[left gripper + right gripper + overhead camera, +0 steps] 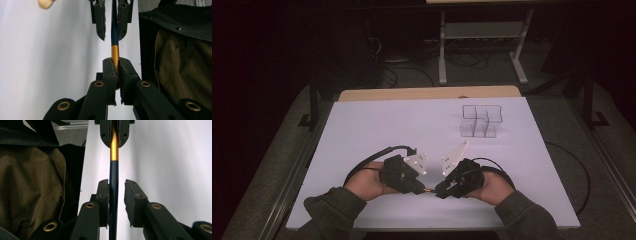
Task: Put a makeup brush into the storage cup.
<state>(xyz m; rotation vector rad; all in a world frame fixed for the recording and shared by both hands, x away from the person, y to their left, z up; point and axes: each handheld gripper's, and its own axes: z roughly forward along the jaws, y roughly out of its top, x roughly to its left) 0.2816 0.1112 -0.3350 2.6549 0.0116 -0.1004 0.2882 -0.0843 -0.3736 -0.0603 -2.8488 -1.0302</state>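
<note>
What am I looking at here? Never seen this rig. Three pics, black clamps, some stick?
No robot: a person holds a hand tool with two black jaws in each hand. The top picture looks down from above on a white table; the left gripper and right gripper meet tip to tip. A clear plastic organizer stands further back. The other two pictures come from cameras riding on each tool. Between them is a thin pen, gold at one end, dark blue at the other. The left jaws are clamped on the gold end; the right jaws stand apart around the blue part.
</note>
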